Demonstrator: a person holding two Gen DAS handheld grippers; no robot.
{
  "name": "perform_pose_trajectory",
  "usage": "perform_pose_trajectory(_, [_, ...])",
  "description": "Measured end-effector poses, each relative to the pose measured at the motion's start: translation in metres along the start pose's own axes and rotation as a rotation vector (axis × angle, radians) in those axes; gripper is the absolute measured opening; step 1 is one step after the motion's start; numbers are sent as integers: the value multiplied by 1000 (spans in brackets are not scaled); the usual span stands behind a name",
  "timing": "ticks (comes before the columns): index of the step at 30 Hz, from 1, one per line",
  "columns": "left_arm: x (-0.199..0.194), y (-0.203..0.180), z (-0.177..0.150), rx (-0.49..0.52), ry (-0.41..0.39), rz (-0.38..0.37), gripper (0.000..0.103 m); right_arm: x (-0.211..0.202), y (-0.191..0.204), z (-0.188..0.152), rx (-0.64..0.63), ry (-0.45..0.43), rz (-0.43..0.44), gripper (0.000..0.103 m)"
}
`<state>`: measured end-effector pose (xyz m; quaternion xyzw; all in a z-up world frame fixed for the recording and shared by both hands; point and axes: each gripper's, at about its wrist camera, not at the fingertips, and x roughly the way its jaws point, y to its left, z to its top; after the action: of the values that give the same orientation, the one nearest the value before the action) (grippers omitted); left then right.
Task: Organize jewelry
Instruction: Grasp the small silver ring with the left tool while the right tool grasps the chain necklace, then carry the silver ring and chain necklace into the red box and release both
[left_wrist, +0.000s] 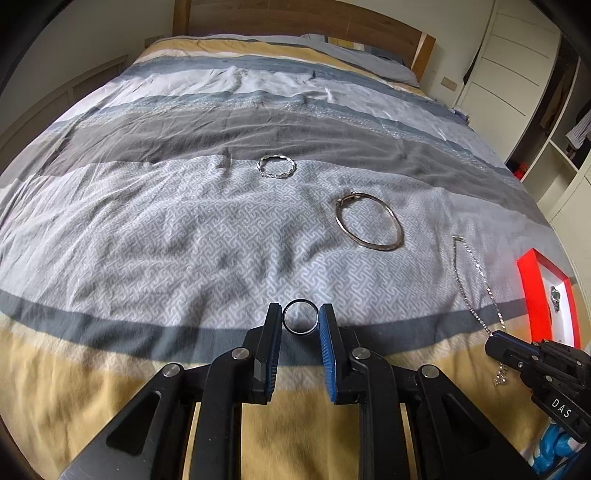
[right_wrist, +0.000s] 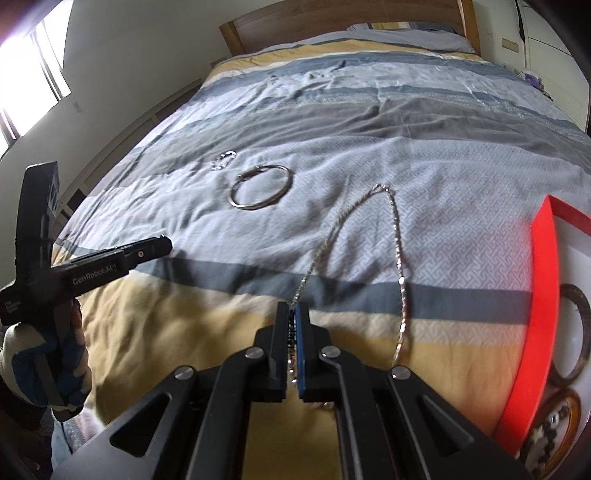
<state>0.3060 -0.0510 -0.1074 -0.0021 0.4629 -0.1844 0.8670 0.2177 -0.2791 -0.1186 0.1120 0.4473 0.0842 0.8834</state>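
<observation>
My left gripper (left_wrist: 301, 314) is shut on a dark ring (left_wrist: 300, 300), held above the bedspread. It shows from the side in the right wrist view (right_wrist: 162, 245). My right gripper (right_wrist: 293, 310) is shut on a silver chain necklace (right_wrist: 397, 236), whose loop trails forward over the bed; the chain also shows in the left wrist view (left_wrist: 476, 284), next to the right gripper (left_wrist: 493, 345). A round bangle (left_wrist: 369, 221) (right_wrist: 260, 186) and a small twisted silver bracelet (left_wrist: 277, 167) (right_wrist: 222, 159) lie on the bedspread further out.
A red-rimmed white jewelry tray (right_wrist: 543, 295) sits at the bed's right edge, holding a dark bangle (right_wrist: 583, 325) and a beaded piece (right_wrist: 554, 424); it shows too in the left wrist view (left_wrist: 528, 295). A wooden headboard (left_wrist: 295, 22) stands far off, a wardrobe (left_wrist: 517, 74) to the right.
</observation>
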Motion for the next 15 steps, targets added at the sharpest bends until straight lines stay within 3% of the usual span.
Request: perform_pose_trajectory(15, [-80,-14,-22,2,-74,-13,20,-75,29,-9,6,-95,59,3])
